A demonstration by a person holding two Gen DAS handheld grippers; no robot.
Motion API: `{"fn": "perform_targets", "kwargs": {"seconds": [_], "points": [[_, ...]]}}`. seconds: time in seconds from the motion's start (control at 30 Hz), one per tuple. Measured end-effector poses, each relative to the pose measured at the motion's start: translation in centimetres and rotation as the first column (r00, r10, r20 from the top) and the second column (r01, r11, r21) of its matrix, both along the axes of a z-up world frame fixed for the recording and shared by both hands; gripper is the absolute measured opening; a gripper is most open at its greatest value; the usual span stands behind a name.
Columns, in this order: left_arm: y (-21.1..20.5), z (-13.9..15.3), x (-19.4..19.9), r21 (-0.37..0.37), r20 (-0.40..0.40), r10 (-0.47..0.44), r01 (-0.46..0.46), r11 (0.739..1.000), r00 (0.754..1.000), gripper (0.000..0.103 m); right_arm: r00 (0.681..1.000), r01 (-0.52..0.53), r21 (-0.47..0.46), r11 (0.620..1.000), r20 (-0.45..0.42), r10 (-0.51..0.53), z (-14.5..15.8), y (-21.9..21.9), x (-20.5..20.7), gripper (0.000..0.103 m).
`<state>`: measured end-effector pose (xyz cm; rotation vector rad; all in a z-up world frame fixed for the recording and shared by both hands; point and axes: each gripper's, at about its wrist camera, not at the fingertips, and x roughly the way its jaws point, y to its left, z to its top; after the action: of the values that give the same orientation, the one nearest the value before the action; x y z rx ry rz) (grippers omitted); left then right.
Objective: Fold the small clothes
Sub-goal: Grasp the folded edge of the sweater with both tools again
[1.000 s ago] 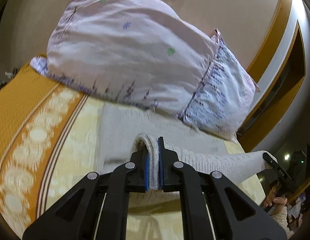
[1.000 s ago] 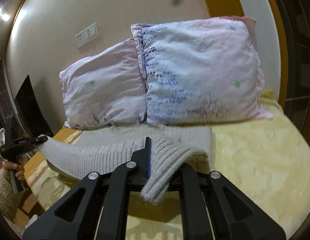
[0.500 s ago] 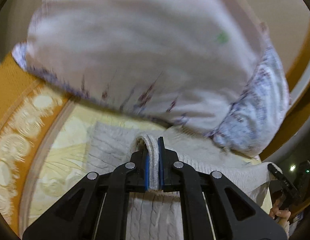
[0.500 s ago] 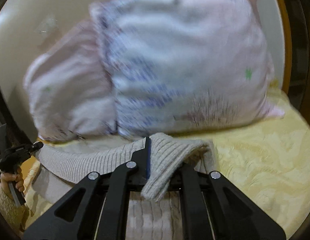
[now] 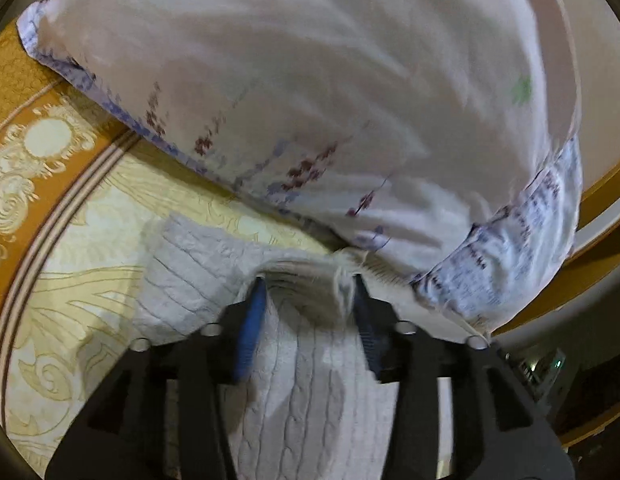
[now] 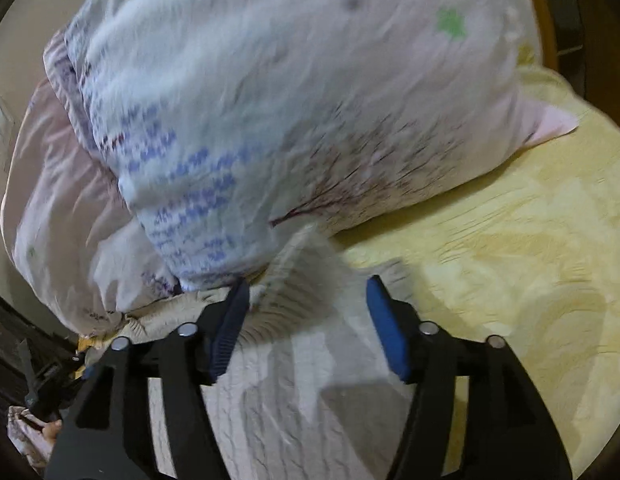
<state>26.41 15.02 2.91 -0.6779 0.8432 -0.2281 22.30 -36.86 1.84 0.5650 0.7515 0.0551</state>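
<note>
Releasing the folded knit sweater (image 5: 310, 392) on the bed (image 6: 510, 264), left gripper (image 5: 305, 312) and right gripper (image 6: 305, 320) both gaped, seemingly empty; next move needed smoothing.

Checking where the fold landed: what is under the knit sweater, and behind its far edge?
The sweater lies on the yellow bedspread; two floral pillows rise directly behind it. Its far ribbed edge meets the pillows; whether it tucks beneath them is hidden.

Two floral pillows (image 6: 293, 112) on a yellow patterned bedspread (image 6: 510, 264).
</note>
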Motion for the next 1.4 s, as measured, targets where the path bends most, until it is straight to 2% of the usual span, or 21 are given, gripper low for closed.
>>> {"fn": "perform_targets", "kwargs": {"seconds": [0.07, 0.13, 0.2, 0.43, 0.5, 0.57, 0.67, 0.73, 0.77, 0.87, 1.13, 1.3, 1.4], "points": [[0.3, 0.6, -1.0, 0.033, 0.022, 0.002, -0.003, 0.999, 1.0, 0.054, 1.0, -0.004, -0.01, 1.0, -0.003, 0.004, -0.1, -0.9, -1.7, 0.061], [0.5, 0.8, -2.0, 0.049, 0.033, -0.015, 0.013, 0.999, 0.999, 0.053, 1.0, -0.008, -0.028, 1.0, -0.012, 0.008, -0.5, -1.8, -3.6, 0.049], [0.7, 0.9, -3.4, 0.088, 0.032, -0.031, 0.028, 0.996, 0.999, 0.053, 1.0, -0.017, -0.029, 0.999, -0.023, 0.016, -0.8, -2.4, -4.9, 0.043], [0.3, 0.4, -7.0, 0.249, 0.024, -0.091, 0.083, 0.965, 0.996, 0.053, 0.994, -0.094, -0.057, 0.994, -0.063, 0.09, -2.2, -2.1, -8.6, 0.042], [-0.1, 0.0, -7.6, 0.273, 0.019, -0.107, 0.098, 0.957, 0.994, 0.053, 0.992, -0.112, -0.074, 0.991, -0.068, 0.107, -2.3, -1.6, -9.1, 0.04], [-0.3, -0.5, -7.9, 0.287, 0.006, -0.112, 0.105, 0.952, 0.994, 0.052, 0.989, -0.134, -0.109, 0.985, -0.074, 0.126, -2.4, -0.3, -8.7, 0.03], [-0.6, -1.3, -8.1, 0.311, -0.01, -0.111, 0.109, 0.944, 0.994, 0.043, 0.989, -0.141, -0.21, 0.968, -0.079, 0.127, -2.5, 0.9, -8.7, 0.023], [-0.8, -1.5, -8.2, 0.314, -0.01, -0.11, 0.108, 0.943, 0.994, 0.035, 0.989, -0.139, -0.242, 0.96, -0.075, 0.124, -2.4, 1.1, -8.8, 0.016], [-0.7, -1.6, -8.2, 0.308, -0.013, -0.109, 0.108, 0.945, 0.994, 0.028, 0.99, -0.137, -0.246, 0.959, -0.068, 0.124, -2.3, 1.1, -8.9, 0.014], [-0.4, -1.9, -8.4, 0.28, -0.023, -0.104, 0.106, 0.954, 0.994, 0.01, 0.991, -0.131, -0.251, 0.959, -0.042, 0.124, -1.6, 1.2, -9.4, 0.011], [1.3, -1.1, -9.9, 0.174, -0.005, -0.11, 0.109, 0.979, 0.994, 0.007, 0.993, -0.103, -0.243, 0.965, 0.027, 0.113, 0.9, 1.2, -11.9, 0.01], [1.9, -1.4, -10.6, 0.153, -0.008, -0.119, 0.119, 0.981, 0.993, 0.007, 0.995, -0.096, -0.239, 0.966, -0.009, 0.097, -0.1, 0.8, -12.3, 0.01], [1.9, -2.2, -10.4, 0.154, -0.024, -0.119, 0.121, 0.981, 0.993, 0.007, 0.994, -0.086, -0.245, 0.966, -0.084, 0.067, -2.0, 0.4, -11.6, 0.01]]}}
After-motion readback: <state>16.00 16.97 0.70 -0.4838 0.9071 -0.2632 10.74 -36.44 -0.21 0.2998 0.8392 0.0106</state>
